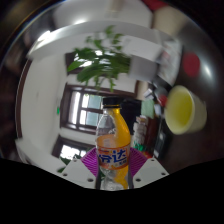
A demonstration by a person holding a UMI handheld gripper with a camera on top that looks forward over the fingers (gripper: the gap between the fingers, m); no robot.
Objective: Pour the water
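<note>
An orange soda bottle [113, 140] with a blue-lettered label stands upright between my fingers. Orange liquid fills most of it, and its lower left part looks clear. My gripper [113, 166] is shut on it, with the purple pads [92, 159] pressing the label from both sides. The bottle's base is hidden below the fingers. A yellow cup [185, 109] shows its open mouth beyond the fingers, to the right of the bottle and a little higher.
A leafy green plant [100, 62] sits beyond the bottle, in front of a bright window [82, 105]. Between the bottle and the yellow cup stand a few other bottles or jars [146, 124]. Something red [192, 66] lies further right.
</note>
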